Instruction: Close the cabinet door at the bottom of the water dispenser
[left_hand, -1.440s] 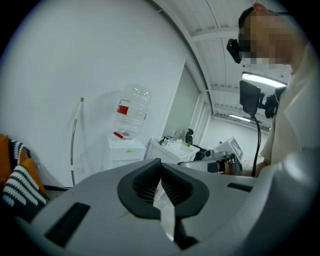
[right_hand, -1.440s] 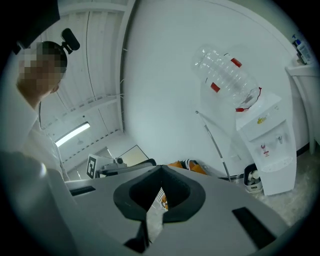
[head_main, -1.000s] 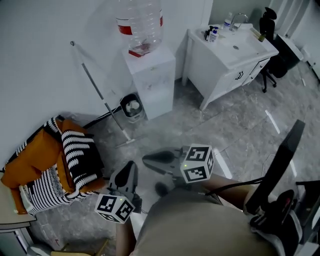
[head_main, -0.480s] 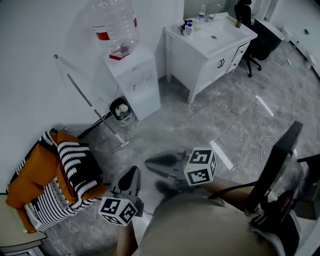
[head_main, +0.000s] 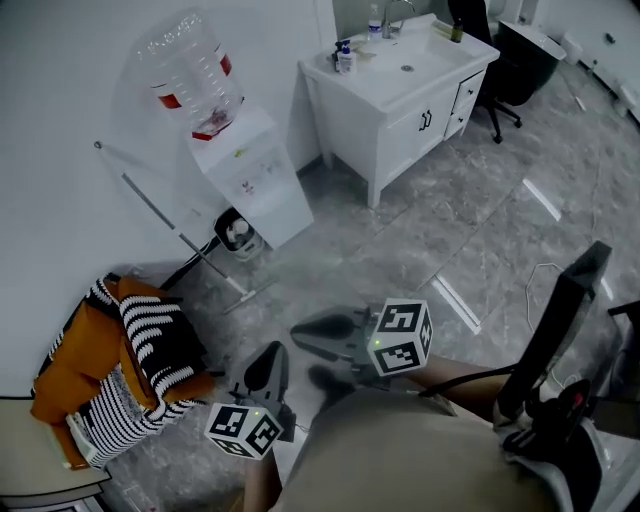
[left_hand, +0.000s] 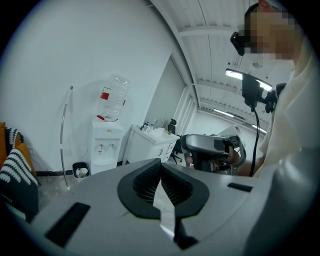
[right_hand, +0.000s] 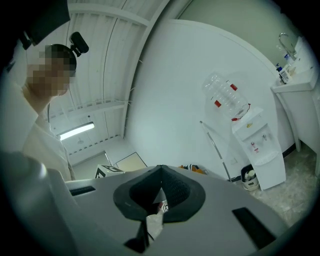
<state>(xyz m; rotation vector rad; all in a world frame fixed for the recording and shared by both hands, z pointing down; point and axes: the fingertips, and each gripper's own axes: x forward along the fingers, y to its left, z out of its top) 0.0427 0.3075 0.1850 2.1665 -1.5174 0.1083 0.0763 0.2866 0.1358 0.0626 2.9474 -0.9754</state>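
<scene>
**Head view:** Your left gripper and right gripper hang low over the grey floor, well apart from the water dispenser. It stands against the white wall, with a small bin just beside its foot. Its bottom cabinet door is too small here to tell whether it is shut or ajar. Your torso cuts off both forearms.

**Left gripper view:** The jaws are pressed together on nothing. The dispenser stands far off on the left, its lower front unclear.

**Right gripper view:** The jaws meet at their tips, with nothing between them. The dispenser sits far to the right, tilted by the lens, and you cannot read its door seam.
</scene>
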